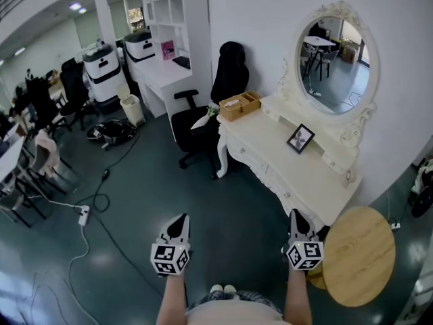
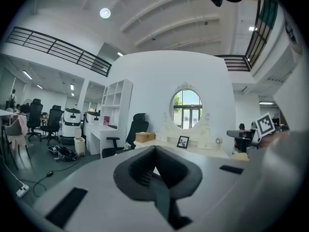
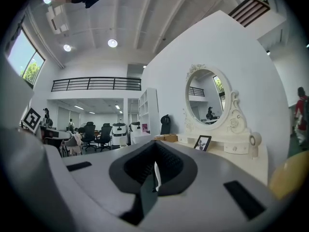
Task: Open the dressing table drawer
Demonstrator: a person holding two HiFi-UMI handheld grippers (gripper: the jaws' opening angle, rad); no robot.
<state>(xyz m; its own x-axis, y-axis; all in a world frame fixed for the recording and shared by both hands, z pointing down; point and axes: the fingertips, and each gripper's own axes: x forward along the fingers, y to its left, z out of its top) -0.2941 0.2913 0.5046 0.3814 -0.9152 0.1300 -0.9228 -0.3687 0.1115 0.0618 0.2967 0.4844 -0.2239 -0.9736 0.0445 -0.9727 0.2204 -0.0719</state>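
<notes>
The white dressing table [image 1: 270, 131] stands against the right wall under an oval mirror [image 1: 335, 56]. Its drawer fronts [image 1: 272, 179] run along the side that faces the room. A photo frame [image 1: 300, 139] and a wooden box [image 1: 239, 105] sit on top. My right gripper [image 1: 298, 221] hovers just off the table's near end, jaws together and holding nothing. My left gripper [image 1: 178, 226] floats over open floor to the left, also shut and holding nothing. Both gripper views look level at the table [image 2: 193, 146] [image 3: 227, 153] from a distance, past closed jaws [image 2: 155, 162] [image 3: 154, 167].
A round wooden side table [image 1: 358, 252] stands at my right, beside the dressing table's near end. A black office chair [image 1: 203, 117] sits at the far end. Cables [image 1: 101, 202] and a power strip [image 1: 84, 214] lie on the dark floor to the left. Desks and more chairs fill the far left.
</notes>
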